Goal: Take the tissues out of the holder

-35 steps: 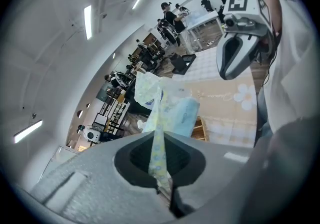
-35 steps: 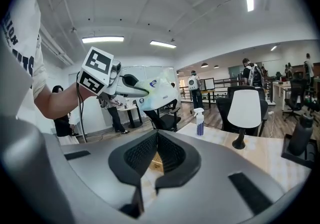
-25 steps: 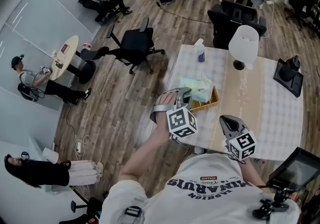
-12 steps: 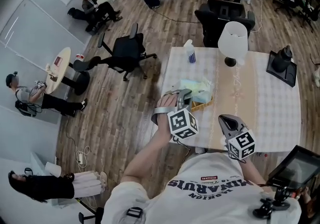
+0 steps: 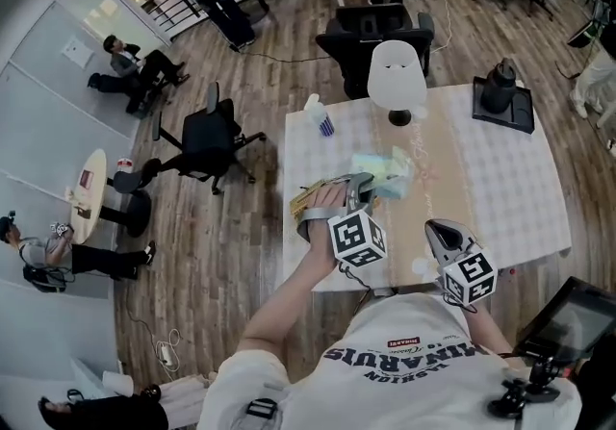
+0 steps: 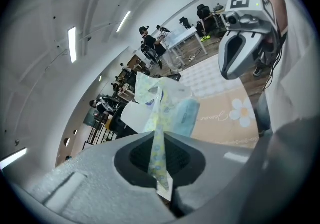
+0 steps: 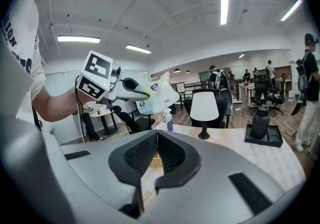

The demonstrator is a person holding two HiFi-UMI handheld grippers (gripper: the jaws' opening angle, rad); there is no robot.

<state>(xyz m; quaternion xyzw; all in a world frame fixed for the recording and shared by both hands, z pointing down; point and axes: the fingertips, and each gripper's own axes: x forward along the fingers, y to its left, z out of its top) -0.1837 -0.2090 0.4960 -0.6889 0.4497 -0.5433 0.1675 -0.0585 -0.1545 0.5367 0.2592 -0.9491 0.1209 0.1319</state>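
The left gripper (image 6: 160, 165) is closed tight on a fold of the pale green-and-blue plastic-wrapped tissue pack (image 5: 385, 172). The pack hangs above the white checked table (image 5: 500, 188), beside the tan woven holder (image 5: 310, 197). The right gripper (image 7: 156, 140) is closed and empty.

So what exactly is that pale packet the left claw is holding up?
It is a soft pack of tissues in thin, crinkly plastic wrap, pale green and yellow with a small round blue mark. The left gripper has its jaws closed on the wrapper's flat edge, which carries a fine blue print. The pack sticks out past the jaws, held up in the air, over the table as the head view shows it. Nothing else touches it.
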